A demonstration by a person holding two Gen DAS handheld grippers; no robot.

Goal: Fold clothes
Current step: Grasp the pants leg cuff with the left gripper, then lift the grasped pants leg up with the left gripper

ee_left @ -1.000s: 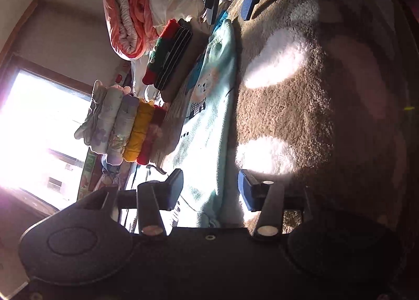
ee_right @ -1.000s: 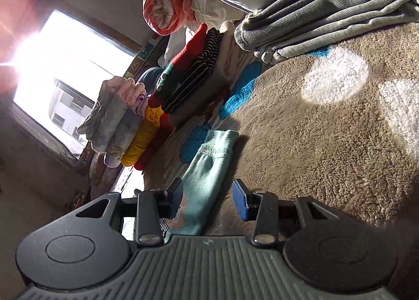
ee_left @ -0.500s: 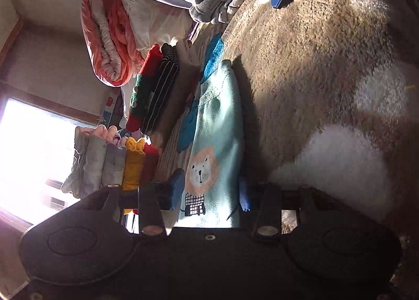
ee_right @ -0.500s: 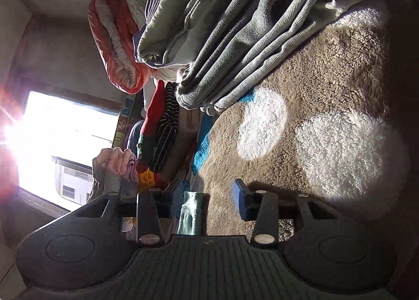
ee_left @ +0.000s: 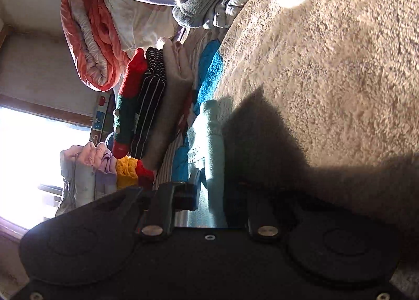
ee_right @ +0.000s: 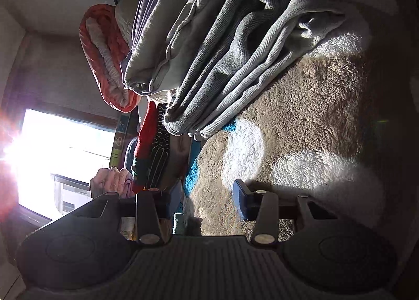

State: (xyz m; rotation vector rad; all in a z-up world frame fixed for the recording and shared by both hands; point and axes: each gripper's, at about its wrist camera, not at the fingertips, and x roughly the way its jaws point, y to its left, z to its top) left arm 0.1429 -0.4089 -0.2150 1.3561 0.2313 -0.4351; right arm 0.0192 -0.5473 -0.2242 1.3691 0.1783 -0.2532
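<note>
Sunlight falls across the brown fluffy blanket (ee_left: 327, 69) where I work. My left gripper (ee_left: 212, 192) has its jaws closed on the pale teal garment (ee_left: 213, 148), which lies in a narrow strip on the blanket, between my two fingers. My right gripper (ee_right: 207, 195) has its jaws apart; only a small teal edge of this garment shows just beside its left finger (ee_right: 172, 196). Beyond are a stack of folded clothes (ee_left: 146, 106), a grey pile (ee_right: 222, 59) and an orange rolled quilt (ee_left: 86, 35) near the bright window (ee_right: 62, 158).
</note>
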